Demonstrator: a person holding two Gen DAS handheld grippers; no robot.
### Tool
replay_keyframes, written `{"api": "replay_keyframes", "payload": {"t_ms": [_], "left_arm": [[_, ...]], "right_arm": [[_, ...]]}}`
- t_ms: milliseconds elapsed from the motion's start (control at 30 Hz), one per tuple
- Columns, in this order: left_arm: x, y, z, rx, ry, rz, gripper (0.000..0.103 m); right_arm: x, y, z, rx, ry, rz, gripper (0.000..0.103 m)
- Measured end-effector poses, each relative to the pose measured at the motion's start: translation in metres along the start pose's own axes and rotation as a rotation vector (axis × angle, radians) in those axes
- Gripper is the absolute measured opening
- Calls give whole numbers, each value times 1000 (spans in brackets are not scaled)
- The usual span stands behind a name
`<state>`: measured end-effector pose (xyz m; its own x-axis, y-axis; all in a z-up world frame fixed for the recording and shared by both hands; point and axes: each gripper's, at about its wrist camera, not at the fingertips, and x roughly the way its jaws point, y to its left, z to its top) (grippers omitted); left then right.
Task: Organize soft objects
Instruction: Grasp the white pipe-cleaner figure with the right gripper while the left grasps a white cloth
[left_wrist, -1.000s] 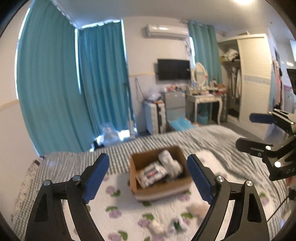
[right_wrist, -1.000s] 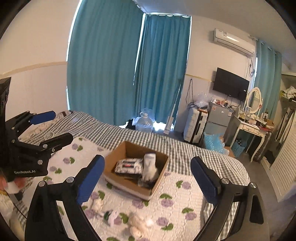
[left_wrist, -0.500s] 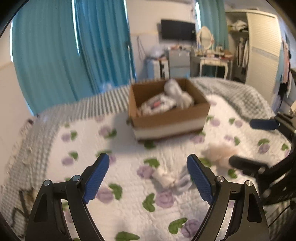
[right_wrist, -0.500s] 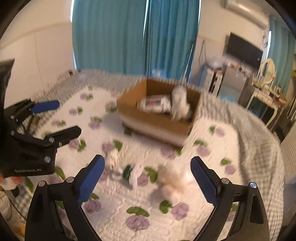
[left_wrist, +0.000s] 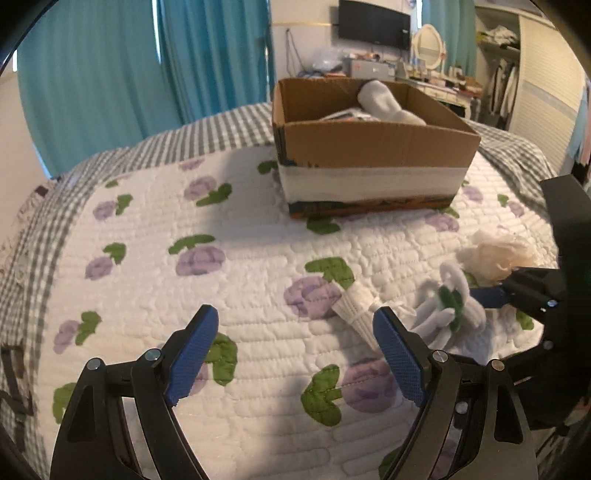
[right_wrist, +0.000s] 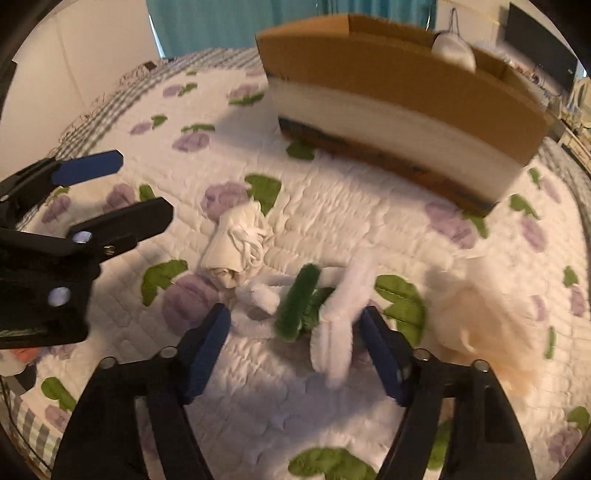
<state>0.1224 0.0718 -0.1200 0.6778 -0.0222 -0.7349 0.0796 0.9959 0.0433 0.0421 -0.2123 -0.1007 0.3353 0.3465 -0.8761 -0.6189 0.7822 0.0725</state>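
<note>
Soft stuff is scattered on the flowery quilt in front of a cardboard box, three bits in a rough row. On one end there's a rolled white sock bundle with a tangle of white string on it. Touching that is a fuzzy white and green toy, floppy white limbs with a dark green plush strip across the middle. Just past it sits a fluffy cream puff, pretty blurred in the right wrist view so can't make out much detail.

Right gripper is low over the quilt with its blue pads spread wide on either side of the toy, not squeezing anything as far as I can see. Left gripper hovers with fingers wide apart too, nothing between them, and the sock bundle lies just beyond its right-hand pad.

Box already has a white sock sticking up inside, plus some flat packet I can't read.
</note>
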Motion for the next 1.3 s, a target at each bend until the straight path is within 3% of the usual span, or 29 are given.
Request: {"api": "replay_keyframes", "payload": {"t_ms": [133, 233, 433, 533, 567, 633, 667, 733, 900, 1100, 1300], "left_arm": [[1, -4, -1, 7, 20, -2, 87], [2, -10, -1, 16, 41, -36, 87], [19, -33, -7, 26, 141, -68, 85], [27, -39, -8, 18, 150, -79, 84], [30, -43, -8, 28, 146, -81, 80], [38, -47, -7, 35, 147, -84, 60], [42, -48, -6, 30, 155, -87, 59], [51, -46, -5, 7, 179, -108, 44], [49, -42, -7, -15, 161, -138, 32], [28, -34, -8, -27, 124, -145, 28], [-14, -35, 4, -23, 47, -147, 28]], "right_arm": [[-4, -7, 2, 8, -22, -2, 46], [-12, -15, 2, 5, -24, -20, 41], [-33, -38, 2, 47, -73, -47, 40], [-40, -45, 2, 57, -92, -58, 40], [-41, -46, 2, 62, -94, -55, 40], [-41, -50, 1, 82, -97, -43, 40], [-40, -51, 0, 88, -96, -37, 40], [-39, -51, 0, 92, -94, -34, 40], [-39, -49, -1, 92, -98, -29, 40], [-55, -46, 1, 100, -126, -32, 40], [-97, -38, 8, 79, -196, -56, 40]]}}
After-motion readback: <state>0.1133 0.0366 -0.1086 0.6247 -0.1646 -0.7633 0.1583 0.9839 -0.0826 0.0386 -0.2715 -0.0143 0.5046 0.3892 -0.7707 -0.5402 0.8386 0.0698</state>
